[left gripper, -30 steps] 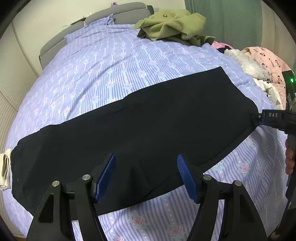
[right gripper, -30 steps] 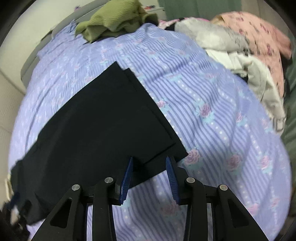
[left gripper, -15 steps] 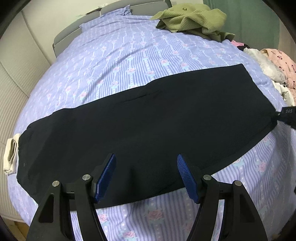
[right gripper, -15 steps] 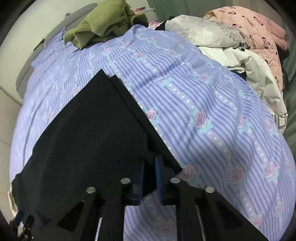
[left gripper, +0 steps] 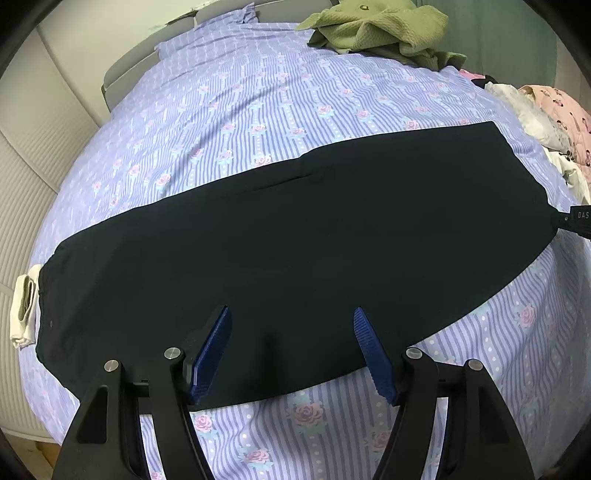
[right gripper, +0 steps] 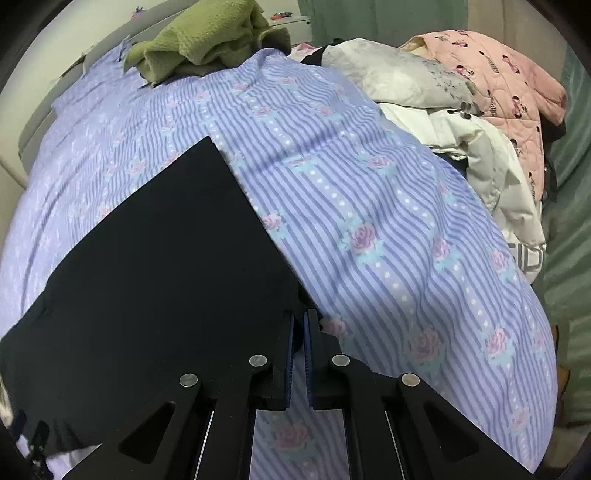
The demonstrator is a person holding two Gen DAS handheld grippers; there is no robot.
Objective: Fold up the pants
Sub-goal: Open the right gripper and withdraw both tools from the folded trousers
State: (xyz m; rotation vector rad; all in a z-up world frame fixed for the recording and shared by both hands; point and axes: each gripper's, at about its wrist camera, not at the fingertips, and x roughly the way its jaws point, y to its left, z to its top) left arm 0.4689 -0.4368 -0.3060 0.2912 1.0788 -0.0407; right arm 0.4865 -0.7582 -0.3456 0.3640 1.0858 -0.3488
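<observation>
Dark navy pants lie flat across the bed, waist end at the left, leg hems at the right. My left gripper hovers open over the pants' near edge around mid-length, its blue pads wide apart and gripping nothing. In the right wrist view my right gripper is shut on the near corner of the pants at the hem end. The right gripper also shows at the right edge of the left wrist view, touching that same corner.
The bed carries a lilac striped sheet with roses. A green garment lies at the far end. A pile of white and pink clothes sits to the right. A folded white cloth lies by the waist end.
My right gripper's jaws closed from part open onto the hem corner of the pants. My left gripper stayed open over the near edge while its view tilted slightly.
</observation>
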